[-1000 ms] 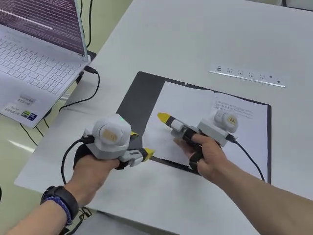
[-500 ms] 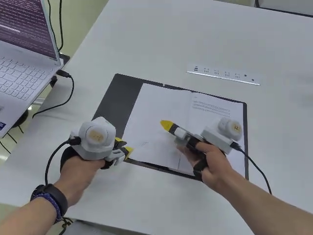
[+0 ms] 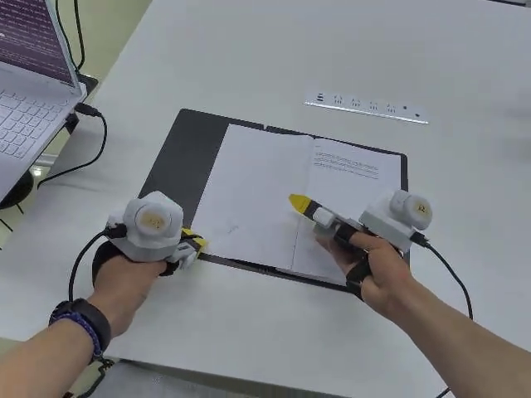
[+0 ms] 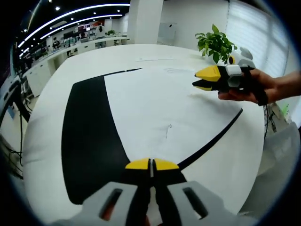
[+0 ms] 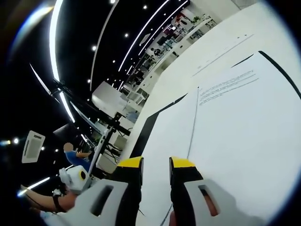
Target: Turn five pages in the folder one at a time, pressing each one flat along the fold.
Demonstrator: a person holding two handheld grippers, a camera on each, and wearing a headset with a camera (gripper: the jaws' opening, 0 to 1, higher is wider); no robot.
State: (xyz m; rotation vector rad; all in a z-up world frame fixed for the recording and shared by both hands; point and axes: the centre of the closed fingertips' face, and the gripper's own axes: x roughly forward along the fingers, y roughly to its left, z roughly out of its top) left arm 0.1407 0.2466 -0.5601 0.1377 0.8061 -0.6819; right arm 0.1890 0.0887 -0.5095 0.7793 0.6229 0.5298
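black folder [image 3: 178, 157] lies open on the white table [image 3: 274, 58], its cover showing as a dark band to the left of the paper and a thin edge along the right and near sides. a blank sheet [image 3: 249, 191] lies flat across the left of the spread, and a printed sheet [image 3: 353, 178] with a few lines of text at its top lies on the right; the two meet at the fold [image 3: 309, 170]. the right gripper [image 3: 299, 202] is low over the paper, its yellow tips just beside the fold and about halfway down the page; in the right gripper view its jaws stand a narrow gap apart, and i cannot tell whether they touch the paper. the left gripper [image 3: 192, 243] is at the folder's near left edge, by the lower corner of the blank sheet, and the left gripper view shows its yellow tips pressed together. a laptop [image 3: 25, 91] sits at the far left, and a power strip [image 3: 365, 108] lies beyond the folder, well apart from it
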